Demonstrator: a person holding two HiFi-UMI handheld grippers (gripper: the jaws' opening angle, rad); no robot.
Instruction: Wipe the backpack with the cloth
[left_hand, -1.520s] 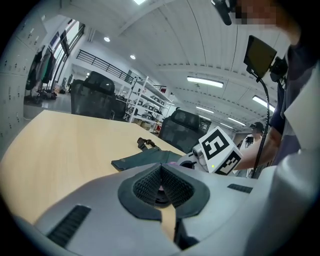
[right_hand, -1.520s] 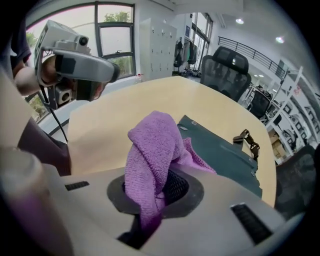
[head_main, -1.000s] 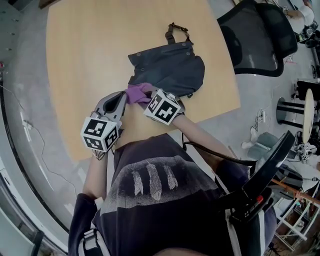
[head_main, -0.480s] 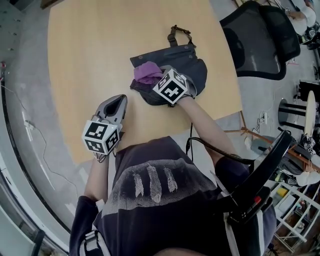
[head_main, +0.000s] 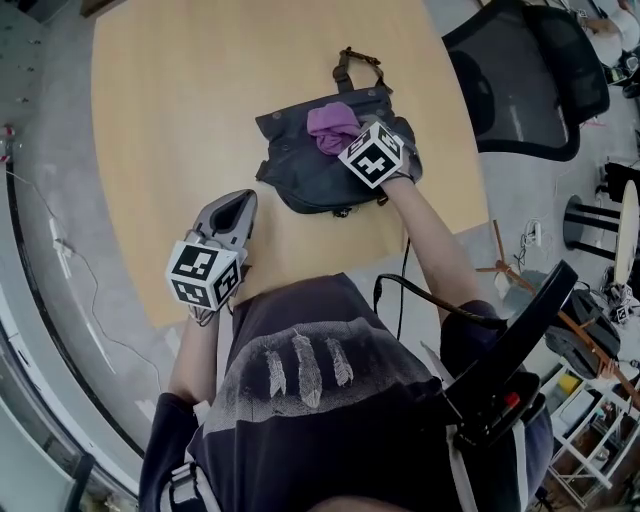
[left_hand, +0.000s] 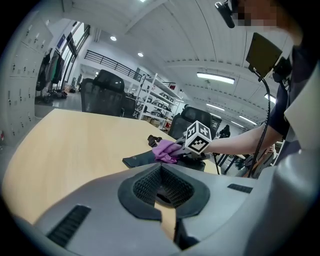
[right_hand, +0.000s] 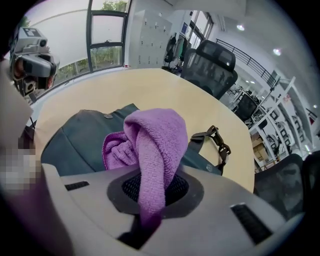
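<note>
A dark grey backpack (head_main: 320, 160) lies flat on the round wooden table (head_main: 180, 100), its strap and buckle (head_main: 356, 66) pointing away from me. My right gripper (head_main: 345, 135) is shut on a purple cloth (head_main: 333, 124) and presses it onto the backpack's upper part. In the right gripper view the cloth (right_hand: 152, 145) hangs out of the shut jaws over the bag (right_hand: 75, 140). My left gripper (head_main: 232, 212) rests shut and empty over the table near its front edge, left of the bag; from it the cloth (left_hand: 165, 150) shows far ahead.
A black mesh office chair (head_main: 520, 75) stands beyond the table's right edge. More chairs (right_hand: 210, 65) and shelving (left_hand: 155, 100) surround the table. Cables run over the grey floor (head_main: 50, 230) at the left.
My right gripper has carried the purple cloth from the bag's near left edge up and to the right across the backpack. The left gripper has stayed put.
</note>
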